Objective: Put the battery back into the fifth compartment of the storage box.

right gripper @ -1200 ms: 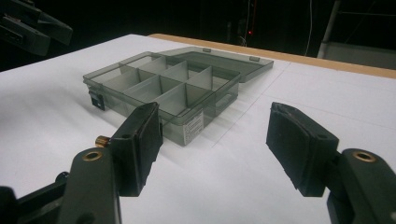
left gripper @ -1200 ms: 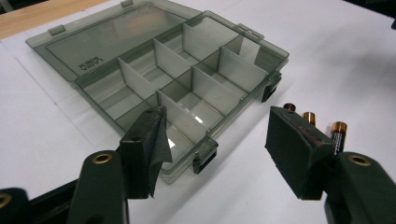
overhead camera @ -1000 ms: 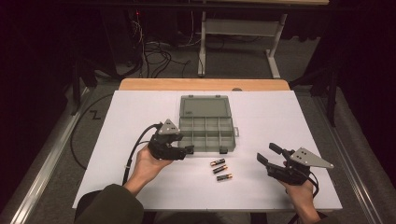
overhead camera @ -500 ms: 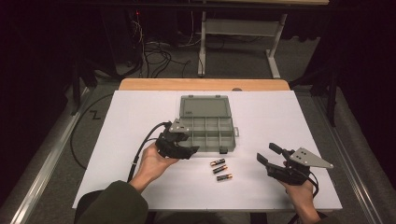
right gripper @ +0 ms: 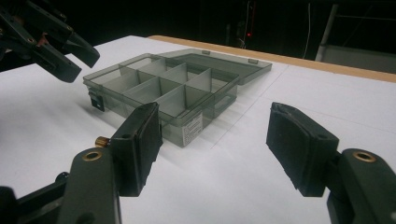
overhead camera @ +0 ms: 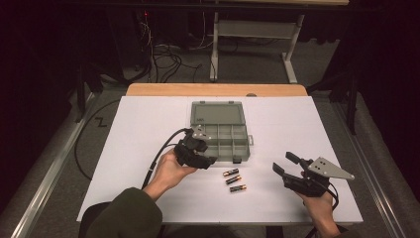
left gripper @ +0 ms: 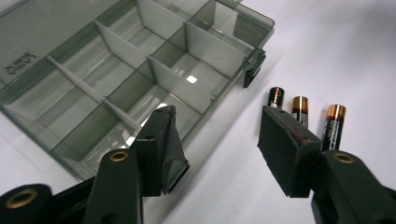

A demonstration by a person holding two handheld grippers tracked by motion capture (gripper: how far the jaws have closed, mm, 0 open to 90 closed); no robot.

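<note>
Hovering low over the white sheet, the left gripper (overhead camera: pixel 210 161) sits at the near-left corner of the organiser box (overhead camera: pixel 223 136), its jaws parted and just now narrowing, with nothing between the pads. In the left gripper view, one pad (left gripper: pixel 163 147) hangs over the box's near wall, and the other pad (left gripper: pixel 282 149) stands in front of the first of the three batteries (left gripper: pixel 334 126); no pad touches a battery or the box. The batteries (overhead camera: pixel 234 181) lie side by side on the sheet, just off the box's near edge, toward the near edge of the desk (overhead camera: pixel 148 119) and roughly at its middle. They lie close together, gold ends showing. The box itself sits in the middle of the desk with its lid (overhead camera: pixel 216 111) thrown back flat toward the far edge, and the divided compartments (left gripper: pixel 140 74) look bare where they can be seen. Over at the near-right corner of the desk, the right gripper (overhead camera: pixel 285 166) is held in the person's hand, jaws spread wide and holding nothing, aimed across at the box. The right gripper view has its pads (right gripper: pixel 142 144) framing the box's corner (right gripper: pixel 187 126) from well apart, with the left gripper (right gripper: pixel 70 58) hovering beyond the box.
</note>
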